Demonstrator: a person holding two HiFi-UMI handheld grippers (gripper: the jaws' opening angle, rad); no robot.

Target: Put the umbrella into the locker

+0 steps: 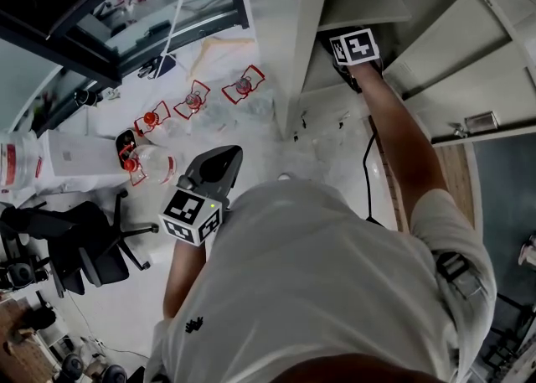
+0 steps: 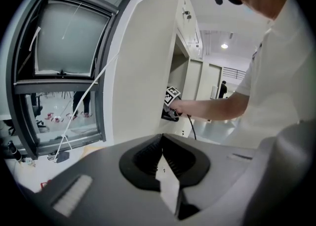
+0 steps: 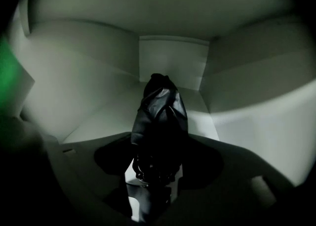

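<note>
One black folded fabric umbrella (image 3: 159,113) is inside the white metal locker (image 3: 173,59). It runs lengthwise from the right claw (image 3: 153,170) toward the compartment's back wall. That claw is closed on the umbrella's near, bunched end, with the jaws pressed against it from both sides. I cannot tell whether the umbrella's far end touches the compartment floor.

In the head view the person's right arm reaches up into the open locker, and only the marker cube of the right claw shows at the opening. One locker door (image 1: 456,46) stands swung open to the right of the arm.

The left claw (image 2: 162,151) is held low, close to the person's white shirt. Its two ribbed jaws are brought together with nothing between them. It is well apart from the locker.

On the pale floor (image 1: 327,159) to the left lie three small red-framed objects (image 1: 193,100) in a slanting row. One black office chair (image 1: 88,251) stands nearer the left edge.
</note>
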